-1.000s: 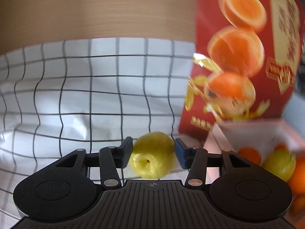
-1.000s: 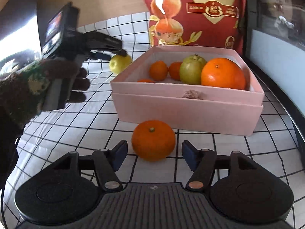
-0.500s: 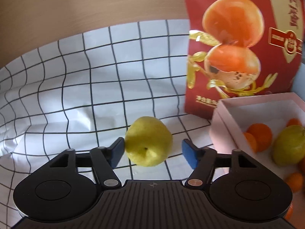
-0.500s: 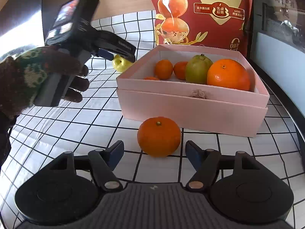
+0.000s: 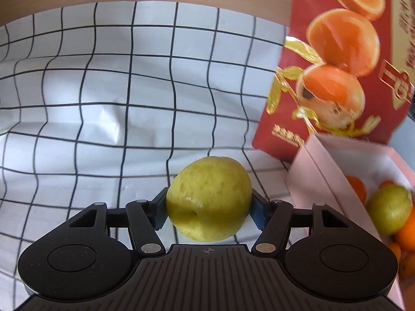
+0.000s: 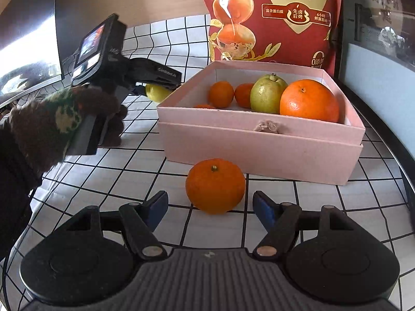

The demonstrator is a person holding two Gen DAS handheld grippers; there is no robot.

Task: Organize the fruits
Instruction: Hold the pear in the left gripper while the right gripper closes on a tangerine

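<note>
Two blue-padded jaws of the left gripper (image 5: 208,213) have just been closing and now pinch a yellow-green, dimpled pear (image 5: 208,199) at both sides, just above the white black-gridded tablecloth (image 5: 103,103). Beyond, to the right, stands the pink cardboard box (image 5: 308,178), with a red snack bag (image 5: 345,59) behind it. Only the right wrist view shows the right gripper (image 6: 210,207), jaws spread either side of a round orange tangerine (image 6: 215,185) without touching it, and the gloved left hand (image 6: 64,119).
</note>
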